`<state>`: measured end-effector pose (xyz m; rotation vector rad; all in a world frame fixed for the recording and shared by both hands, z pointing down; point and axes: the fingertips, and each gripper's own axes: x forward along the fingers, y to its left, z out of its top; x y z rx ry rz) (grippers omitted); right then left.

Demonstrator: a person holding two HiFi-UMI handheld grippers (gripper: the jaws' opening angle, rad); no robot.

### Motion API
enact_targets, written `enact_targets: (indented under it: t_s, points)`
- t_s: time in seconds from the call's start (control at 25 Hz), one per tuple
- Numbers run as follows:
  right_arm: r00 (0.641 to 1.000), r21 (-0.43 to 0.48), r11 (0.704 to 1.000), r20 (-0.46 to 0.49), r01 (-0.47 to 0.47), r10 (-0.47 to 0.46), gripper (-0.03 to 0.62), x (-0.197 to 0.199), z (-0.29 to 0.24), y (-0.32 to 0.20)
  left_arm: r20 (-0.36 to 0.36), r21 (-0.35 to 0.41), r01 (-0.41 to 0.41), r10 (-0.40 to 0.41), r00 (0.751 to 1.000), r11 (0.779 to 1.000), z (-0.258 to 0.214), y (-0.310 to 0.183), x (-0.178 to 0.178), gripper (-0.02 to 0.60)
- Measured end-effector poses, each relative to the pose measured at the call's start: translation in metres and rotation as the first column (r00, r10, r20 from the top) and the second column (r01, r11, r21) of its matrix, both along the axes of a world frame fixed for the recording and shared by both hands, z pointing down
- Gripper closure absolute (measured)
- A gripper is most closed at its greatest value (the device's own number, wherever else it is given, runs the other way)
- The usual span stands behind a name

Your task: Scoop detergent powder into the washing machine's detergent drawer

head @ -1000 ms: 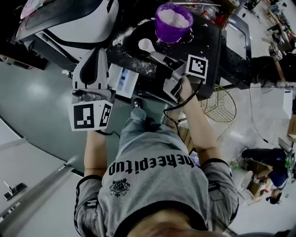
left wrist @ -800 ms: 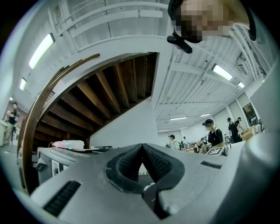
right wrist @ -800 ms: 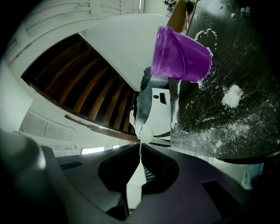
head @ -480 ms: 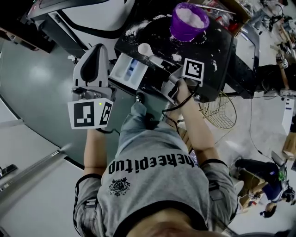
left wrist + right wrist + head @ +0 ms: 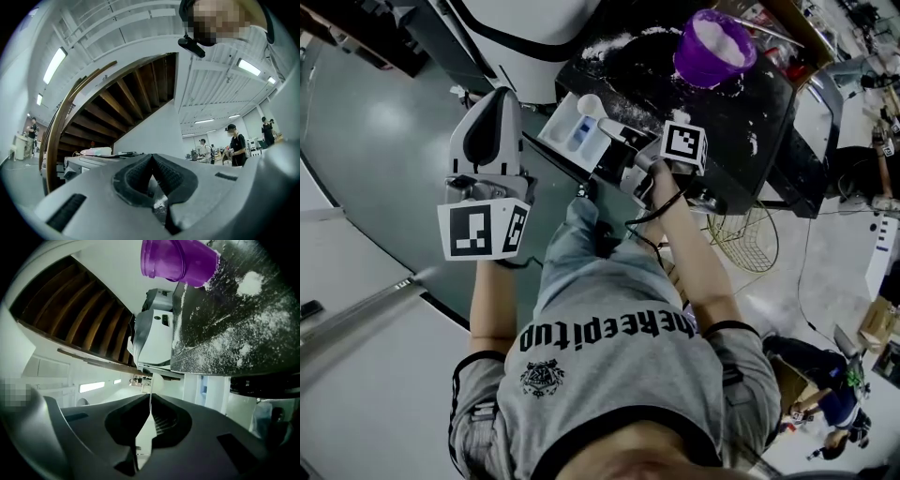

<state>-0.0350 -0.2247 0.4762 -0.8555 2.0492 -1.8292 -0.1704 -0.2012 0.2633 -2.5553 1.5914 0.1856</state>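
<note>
Purple tub (image 5: pixel 698 67) holds white powder (image 5: pixel 717 36); right gripper (image 5: pixel 617 139) holds spoon (image 5: pixel 592 103) near drawer (image 5: pixel 556 132).

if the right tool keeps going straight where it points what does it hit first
Likely the washing machine's white front: the right tool, shut on the scoop, points across the open detergent drawer toward it. Depth is unclear.
</note>
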Motion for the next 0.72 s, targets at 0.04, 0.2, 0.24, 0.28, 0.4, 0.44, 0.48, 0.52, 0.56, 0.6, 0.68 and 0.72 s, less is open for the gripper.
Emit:
enact_targets:
  t_s: [0.04,0.2,0.24,0.28,0.4,0.44,0.48,0.52,0.56,0.6,0.68,0.72]
  points:
    - [1.0,-0.005,1.0,-0.015,0.009,-0.009,0.586,-0.004,0.005,0.0,-0.001,-0.003,0.006,-0.006,1.0,1.0,0.002,0.0,-0.004,0.577]
    - [0.996,-0.028,0.999,-0.075,0.042,-0.044,0.586,-0.019,0.025,0.001,-0.008,-0.014,0.031,-0.031,0.999,0.999,0.009,0.001,-0.018,0.577]
    - [0.995,-0.035,0.998,-0.084,0.048,-0.051,0.586,-0.022,0.029,0.001,-0.009,-0.016,0.037,-0.037,0.999,0.999,0.01,0.001,-0.02,0.577]
    - [0.994,-0.041,0.998,-0.091,0.054,-0.057,0.586,-0.026,0.032,0.001,-0.009,-0.018,0.042,-0.042,0.999,0.999,0.011,0.001,-0.022,0.577]
    - [0.988,-0.051,0.996,-0.127,0.078,-0.084,0.586,-0.035,0.042,0.001,-0.01,-0.026,0.056,-0.056,0.998,0.998,0.013,-0.001,-0.028,0.577]
    - [0.984,-0.052,0.995,-0.149,0.087,-0.094,0.586,-0.037,0.045,0.0,-0.011,-0.028,0.06,-0.06,0.998,0.998,0.014,-0.002,-0.03,0.577]
    - [0.98,-0.052,0.994,-0.171,0.096,-0.103,0.586,-0.039,0.048,0.0,-0.012,-0.029,0.063,-0.064,0.998,0.998,0.014,-0.002,-0.032,0.577]
    - [0.975,-0.054,0.993,-0.193,0.104,-0.112,0.586,-0.041,0.052,0.0,-0.012,-0.03,0.067,-0.067,0.998,0.997,0.014,-0.003,-0.034,0.577]
    - [0.97,-0.055,0.992,-0.212,0.111,-0.12,0.586,-0.043,0.054,-0.001,-0.013,-0.03,0.07,-0.07,0.997,0.997,0.014,-0.004,-0.036,0.577]
    - [0.964,-0.056,0.991,-0.231,0.119,-0.128,0.586,-0.045,0.057,-0.001,-0.014,-0.03,0.073,-0.073,0.997,0.997,0.015,-0.004,-0.038,0.577]
    - [0.951,-0.053,0.989,-0.271,0.136,-0.145,0.586,-0.049,0.061,-0.001,-0.017,-0.031,0.078,-0.079,0.997,0.996,0.015,-0.005,-0.041,0.577]
    - [0.943,-0.05,0.988,-0.294,0.146,-0.154,0.586,-0.05,0.063,-0.001,-0.018,-0.032,0.082,-0.082,0.996,0.996,0.016,-0.005,-0.042,0.577]
